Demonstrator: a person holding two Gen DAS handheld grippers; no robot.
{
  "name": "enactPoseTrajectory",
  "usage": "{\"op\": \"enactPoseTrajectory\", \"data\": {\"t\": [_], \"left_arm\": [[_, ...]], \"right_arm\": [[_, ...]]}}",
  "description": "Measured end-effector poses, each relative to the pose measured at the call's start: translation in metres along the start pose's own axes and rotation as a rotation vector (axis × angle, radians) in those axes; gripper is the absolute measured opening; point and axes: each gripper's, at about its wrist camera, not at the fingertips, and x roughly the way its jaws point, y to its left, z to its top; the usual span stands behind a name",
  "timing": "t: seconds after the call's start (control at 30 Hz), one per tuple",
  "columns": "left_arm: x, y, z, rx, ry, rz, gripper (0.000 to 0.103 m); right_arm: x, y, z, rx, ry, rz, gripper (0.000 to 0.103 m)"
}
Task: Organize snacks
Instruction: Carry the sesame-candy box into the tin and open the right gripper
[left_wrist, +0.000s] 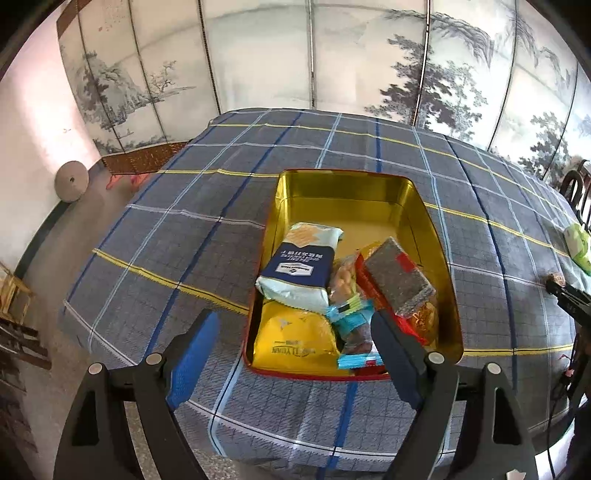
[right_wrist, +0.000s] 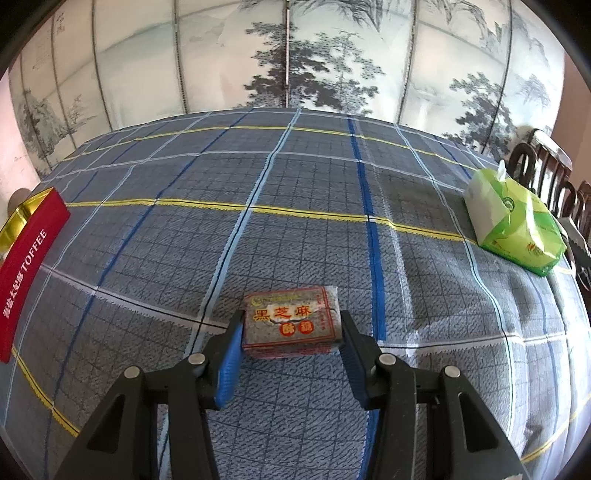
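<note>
From the left wrist, the left gripper (left_wrist: 295, 339) hangs over the near end of the gold-lined tin (left_wrist: 436, 236), its jaws spread wide with nothing between them, which suits a hand that has let a snack go into the tin. Inside lie a blue and white packet (left_wrist: 299, 266), a yellow packet (left_wrist: 295, 339), a grey sesame block (left_wrist: 397, 277) and small wrapped sweets (left_wrist: 351, 317), all crowded toward the near end, so the far half stays free for more. From the right wrist, the right gripper (right_wrist: 291, 347) has its blue pads closed against both sides of a sesame cake packet (right_wrist: 291, 321) on the checked tablecloth (right_wrist: 295, 184), probably to carry it over. The tin's red wall (right_wrist: 26, 266) shows at the left edge, and a green tissue pack (right_wrist: 517, 229) lies well apart.
</note>
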Motion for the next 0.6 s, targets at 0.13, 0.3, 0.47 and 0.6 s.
{"op": "enactPoseTrajectory", "data": {"t": [0.13,0.3,0.47,0.6], "left_arm": [[0.001,0.006,-0.003,-0.027,0.020,-0.012,0.083],[0.001,0.011,-0.007,-0.042,0.029,-0.002,0.084],[0.003,0.015,-0.009,-0.061,0.040,-0.003,0.084],[0.003,0.018,-0.011,-0.069,0.047,0.000,0.084]], "right_arm": [[0.000,0.006,0.003,0.031,0.009,-0.008,0.048],[-0.010,0.024,0.006,0.040,0.004,0.037,0.048],[-0.027,0.061,0.008,-0.023,-0.012,0.103,0.048],[-0.042,0.095,0.010,-0.078,-0.024,0.176,0.048]]}}
